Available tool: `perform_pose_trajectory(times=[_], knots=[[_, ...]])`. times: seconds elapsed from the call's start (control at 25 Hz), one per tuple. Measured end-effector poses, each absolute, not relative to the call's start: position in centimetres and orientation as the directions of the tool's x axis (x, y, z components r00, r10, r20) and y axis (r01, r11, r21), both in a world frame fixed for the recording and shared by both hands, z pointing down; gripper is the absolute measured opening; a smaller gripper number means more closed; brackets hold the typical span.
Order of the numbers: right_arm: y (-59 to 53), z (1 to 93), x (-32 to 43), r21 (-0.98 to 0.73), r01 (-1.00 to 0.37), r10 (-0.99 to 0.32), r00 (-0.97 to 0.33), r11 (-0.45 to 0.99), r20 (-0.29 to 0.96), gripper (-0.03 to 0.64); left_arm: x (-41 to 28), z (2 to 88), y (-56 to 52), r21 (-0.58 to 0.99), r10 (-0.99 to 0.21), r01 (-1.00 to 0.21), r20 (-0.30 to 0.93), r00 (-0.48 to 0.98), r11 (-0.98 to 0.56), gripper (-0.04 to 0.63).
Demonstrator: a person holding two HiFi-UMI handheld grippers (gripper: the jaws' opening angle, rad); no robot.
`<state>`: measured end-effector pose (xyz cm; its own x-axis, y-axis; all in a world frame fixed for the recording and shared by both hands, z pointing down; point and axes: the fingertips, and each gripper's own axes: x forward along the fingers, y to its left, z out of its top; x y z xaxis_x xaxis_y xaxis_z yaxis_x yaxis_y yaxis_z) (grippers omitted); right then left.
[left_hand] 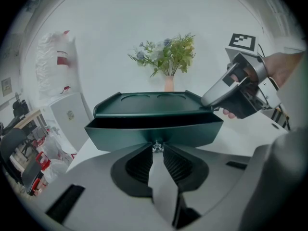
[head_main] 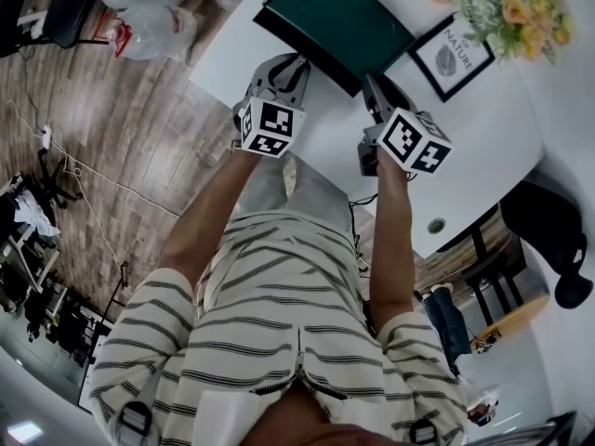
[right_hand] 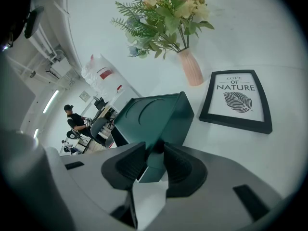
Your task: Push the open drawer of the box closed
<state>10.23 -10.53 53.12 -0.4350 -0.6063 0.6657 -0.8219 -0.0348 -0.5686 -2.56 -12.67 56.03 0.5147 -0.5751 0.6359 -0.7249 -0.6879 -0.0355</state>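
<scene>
A dark green box [head_main: 339, 21] stands on the white table [head_main: 465, 147], and its drawer [left_hand: 154, 131] is pulled out towards me. My left gripper [head_main: 279, 72] is at the drawer front. In the left gripper view its jaws [left_hand: 157, 148] stand narrow, pinching the small silver knob [left_hand: 157, 147]. My right gripper [head_main: 372, 86] reaches the box's front right corner. The left gripper view shows its snout [left_hand: 236, 93] against the top rim. In the right gripper view [right_hand: 155, 153] the green edge of the box [right_hand: 149, 112] fills the gap between the jaws.
A framed leaf print [head_main: 453, 56] leans behind the box on the right. A pink vase of flowers [right_hand: 190, 66] stands beside it. The table's near edge runs just under my grippers, with wooden floor and plastic bags [head_main: 149, 26] to the left. A person [right_hand: 77, 121] sits far off.
</scene>
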Motion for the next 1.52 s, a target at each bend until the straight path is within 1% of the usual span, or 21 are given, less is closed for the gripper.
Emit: perform_pose_trajectory(times=[1.52], knots=[[-10.4,53.2,10.1,-0.58,-0.814,-0.595,-0.452,-0.029,0.664,0.132,-0.5,56.1,-15.3,-0.03,-0.57,-0.716,0.629,0.529,-0.697,0.069]])
